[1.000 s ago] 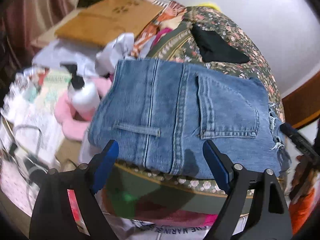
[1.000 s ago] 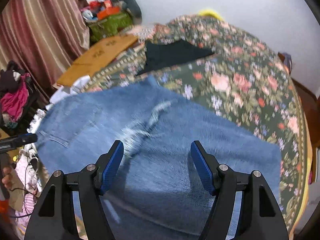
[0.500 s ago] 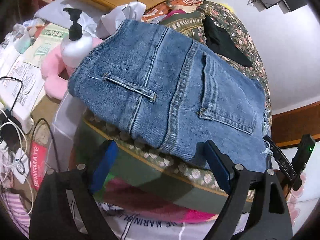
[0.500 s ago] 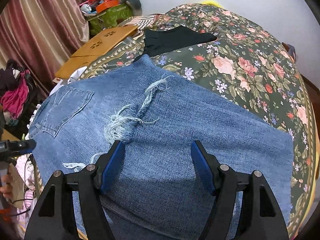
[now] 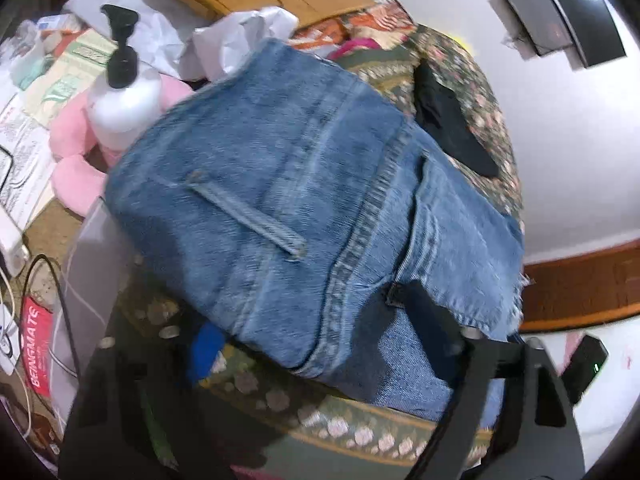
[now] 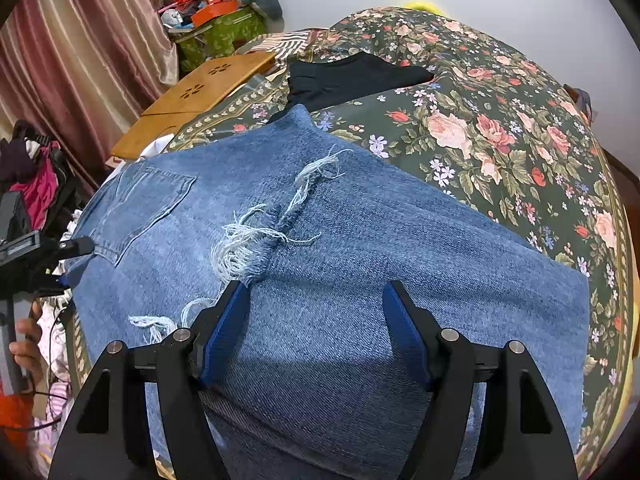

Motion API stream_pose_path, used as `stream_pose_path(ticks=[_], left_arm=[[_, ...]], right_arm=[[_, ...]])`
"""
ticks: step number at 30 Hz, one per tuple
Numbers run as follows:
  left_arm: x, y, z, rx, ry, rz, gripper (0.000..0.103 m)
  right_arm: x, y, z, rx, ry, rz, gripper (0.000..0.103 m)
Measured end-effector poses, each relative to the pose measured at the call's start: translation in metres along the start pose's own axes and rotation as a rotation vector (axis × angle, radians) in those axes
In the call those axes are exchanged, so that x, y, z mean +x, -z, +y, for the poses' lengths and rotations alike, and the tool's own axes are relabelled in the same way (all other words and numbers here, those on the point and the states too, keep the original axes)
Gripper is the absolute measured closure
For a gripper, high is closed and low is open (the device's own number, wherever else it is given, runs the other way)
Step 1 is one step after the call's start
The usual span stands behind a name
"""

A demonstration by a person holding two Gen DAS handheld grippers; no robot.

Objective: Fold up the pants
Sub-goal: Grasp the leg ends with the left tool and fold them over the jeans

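Note:
Blue jeans [image 5: 304, 184], folded over, lie on a floral bedspread [image 6: 500, 128]. In the left wrist view the waistband end with belt loop and back pocket hangs at the bed's edge. My left gripper [image 5: 320, 332] is open, its fingers straddling the folded waist edge from the side. In the right wrist view the jeans [image 6: 360, 248] show a frayed rip in the middle. My right gripper [image 6: 316, 332] is open, low over the denim near the rip. The left gripper also shows at the left edge of the right wrist view [image 6: 76, 246].
A black garment [image 6: 352, 80] lies on the bed beyond the jeans. A white pump bottle [image 5: 120, 100], pink plush item [image 5: 72, 152], papers and cables crowd a side surface. A wooden lap desk [image 6: 200, 88] and curtain [image 6: 80, 60] stand at the left.
My left gripper has moved in toward the jeans' waist edge, its fingers now around the fold. My right gripper has moved lower and closer to the rip. The jeans have settled flat.

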State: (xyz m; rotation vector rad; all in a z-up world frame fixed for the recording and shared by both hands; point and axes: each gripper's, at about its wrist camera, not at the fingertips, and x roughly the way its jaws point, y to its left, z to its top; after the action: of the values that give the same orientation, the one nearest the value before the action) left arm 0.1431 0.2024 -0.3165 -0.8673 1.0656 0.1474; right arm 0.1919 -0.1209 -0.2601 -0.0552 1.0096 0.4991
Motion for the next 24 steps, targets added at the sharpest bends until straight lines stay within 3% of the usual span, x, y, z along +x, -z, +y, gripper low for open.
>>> stream_pose_path(ticks=[1,2,5,10,15,24], left_arm=[[0.000,-0.001,0.000,-0.001,-0.032,-0.012,0.051],[0.000,-0.002,0.002,-0.005,-0.054,-0.018,0.057],[-0.001,-0.006,0.003,-0.001,-0.044,-0.018,0.064],[-0.021,-0.002,-0.024,0.168,-0.122,-0.099,0.084],[-0.051,-0.003,-0.072,0.356,-0.173,-0.209,0.091],[-0.099,0.004,-0.153,0.580,-0.162,-0.353,0.092]], right_arm=[[0.000,0.000,0.000,0.000,0.001,0.000,0.035],[0.000,0.000,0.000,0.001,0.002,0.000,0.035],[0.001,-0.001,-0.002,0.008,-0.003,-0.001,0.035],[0.000,-0.001,-0.002,0.009,-0.003,-0.001,0.035],[-0.004,-0.004,-0.008,0.039,-0.022,-0.004,0.036],[-0.056,0.004,-0.041,0.106,0.008,-0.106,0.036]])
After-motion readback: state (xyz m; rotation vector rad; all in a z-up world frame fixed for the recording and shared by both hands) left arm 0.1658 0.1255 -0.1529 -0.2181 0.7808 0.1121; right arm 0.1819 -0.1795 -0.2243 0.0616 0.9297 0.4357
